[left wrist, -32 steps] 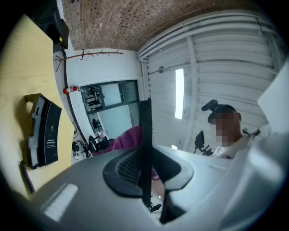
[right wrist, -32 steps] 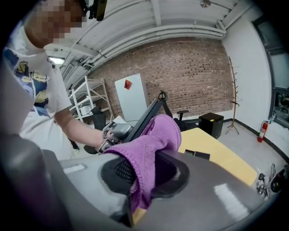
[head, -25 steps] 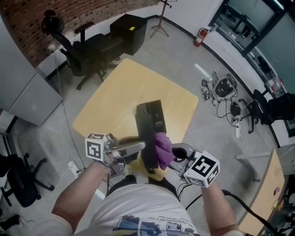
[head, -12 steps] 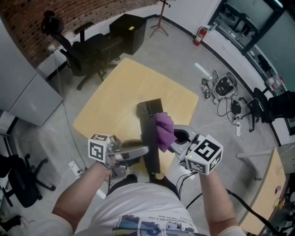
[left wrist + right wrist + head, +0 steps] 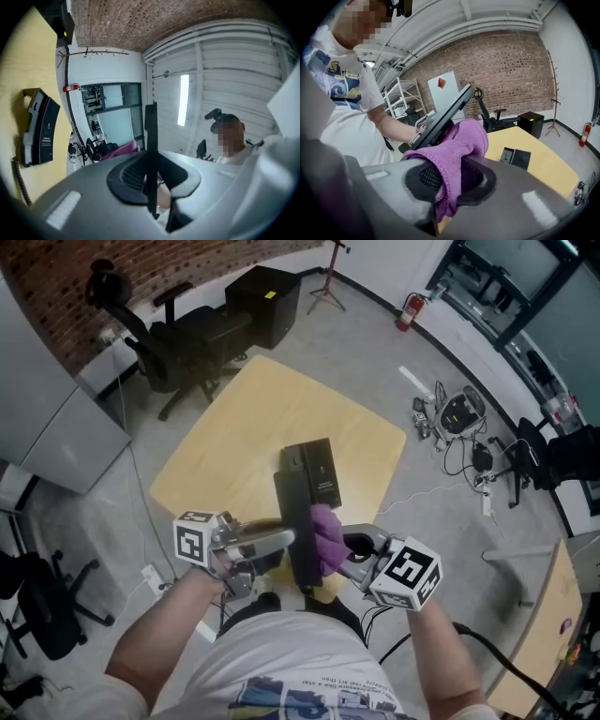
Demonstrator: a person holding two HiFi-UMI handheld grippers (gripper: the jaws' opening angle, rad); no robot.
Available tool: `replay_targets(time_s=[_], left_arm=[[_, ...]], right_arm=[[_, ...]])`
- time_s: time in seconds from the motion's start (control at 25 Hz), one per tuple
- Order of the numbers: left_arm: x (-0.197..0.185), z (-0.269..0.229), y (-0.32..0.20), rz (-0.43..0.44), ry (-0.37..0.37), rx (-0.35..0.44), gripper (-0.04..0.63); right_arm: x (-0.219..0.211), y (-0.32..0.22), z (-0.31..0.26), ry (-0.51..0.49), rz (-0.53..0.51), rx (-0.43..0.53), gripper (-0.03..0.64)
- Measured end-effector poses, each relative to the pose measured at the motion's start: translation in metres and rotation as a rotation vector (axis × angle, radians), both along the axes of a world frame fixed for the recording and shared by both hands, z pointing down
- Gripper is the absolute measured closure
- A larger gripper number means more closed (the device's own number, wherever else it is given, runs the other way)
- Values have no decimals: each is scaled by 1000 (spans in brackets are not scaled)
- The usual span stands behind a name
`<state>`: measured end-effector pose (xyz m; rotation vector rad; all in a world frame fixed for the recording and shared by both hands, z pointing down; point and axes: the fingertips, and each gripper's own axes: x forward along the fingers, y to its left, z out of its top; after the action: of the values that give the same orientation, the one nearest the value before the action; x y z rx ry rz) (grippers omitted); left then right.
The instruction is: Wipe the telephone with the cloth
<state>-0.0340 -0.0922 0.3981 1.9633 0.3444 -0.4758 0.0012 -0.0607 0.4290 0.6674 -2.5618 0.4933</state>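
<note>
A pale wooden counter (image 5: 234, 427) stood in a brick-walled room, with the black telephone base (image 5: 317, 474) lying on it. The left gripper (image 5: 289, 540) had its fingers (image 5: 123, 177) clamped on the slim black telephone handset (image 5: 298, 521). It was raised clear, likely so the right gripper (image 5: 349, 554), pinching the purple terry cloth (image 5: 326, 538), could rub its side. A black office chair (image 5: 159, 343) stood well apart, and nothing blocked the stroke.

One handset (image 5: 292, 507), one telephone base (image 5: 324, 474), one purple cloth (image 5: 327, 536), one table (image 5: 267, 409), two grippers: left gripper (image 5: 284, 540), right gripper (image 5: 347, 555).
</note>
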Motion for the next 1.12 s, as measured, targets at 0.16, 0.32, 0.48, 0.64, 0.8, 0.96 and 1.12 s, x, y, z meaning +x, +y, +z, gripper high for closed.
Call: replay_targets(time_s=[0.16,0.32,0.48,0.64,0.8,0.96,1.12], left_arm=[[-5,1,-11,-28,21,-29,518],[-2,6,-20,-51,1,-36,518],[4,19,-35,-103,-51,-55,518],[9,45,-55,-171,-136,-73,518],[18,70,-69,-202,-210,-83,518],[27,100,-78,-212,-254,-116,520],[31,134,-86,-229,-332,-143,518]], right_arm=[[2,27,16,17,-39,-53,574],[8,50,22,7,-38,-93,574],[25,62,21,-9,-4,-122,574],[47,69,18,-18,54,-134,574],[66,69,17,-21,126,-119,574],[80,59,13,-26,206,-91,574],[87,54,15,-19,237,-93,574]])
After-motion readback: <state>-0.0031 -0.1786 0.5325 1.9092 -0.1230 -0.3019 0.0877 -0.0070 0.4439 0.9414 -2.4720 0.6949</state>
